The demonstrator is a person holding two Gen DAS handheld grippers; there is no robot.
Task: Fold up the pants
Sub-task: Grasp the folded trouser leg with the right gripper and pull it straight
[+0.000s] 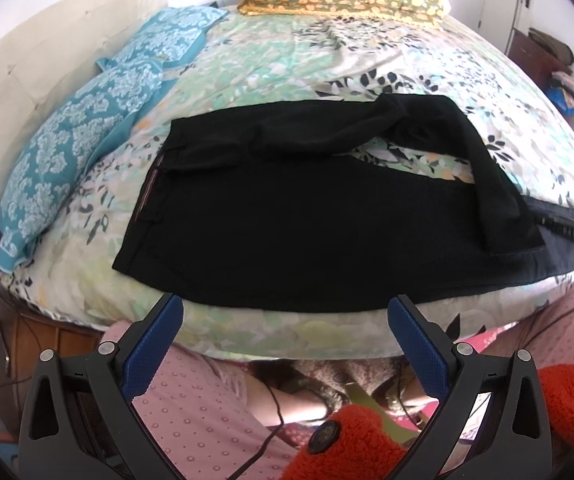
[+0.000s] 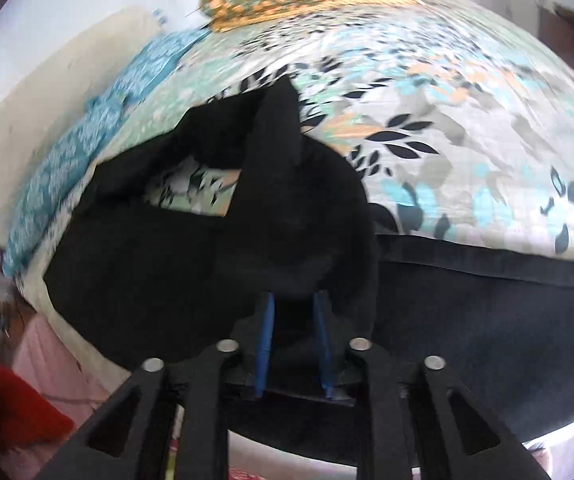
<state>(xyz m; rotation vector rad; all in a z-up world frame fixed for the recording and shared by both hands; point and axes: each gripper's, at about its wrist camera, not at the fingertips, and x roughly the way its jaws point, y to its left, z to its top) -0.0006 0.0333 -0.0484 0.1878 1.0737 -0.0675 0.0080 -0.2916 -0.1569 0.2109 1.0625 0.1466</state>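
Right wrist view: right gripper [image 2: 293, 304] clamps black pants [image 2: 167, 272] at frame centre; left gripper [image 1: 285, 312] gapes empty. Best carry the leg flat, hems matched.

A home bedroom, probably — floral-sheeted bed [image 1: 287, 64], patterned pillows [image 1: 87, 120] beside it.

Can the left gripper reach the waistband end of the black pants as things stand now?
Probably yes. The left gripper is open and empty at the near bed edge, and nothing lies between it and the waistband of the black pants, up to its left.
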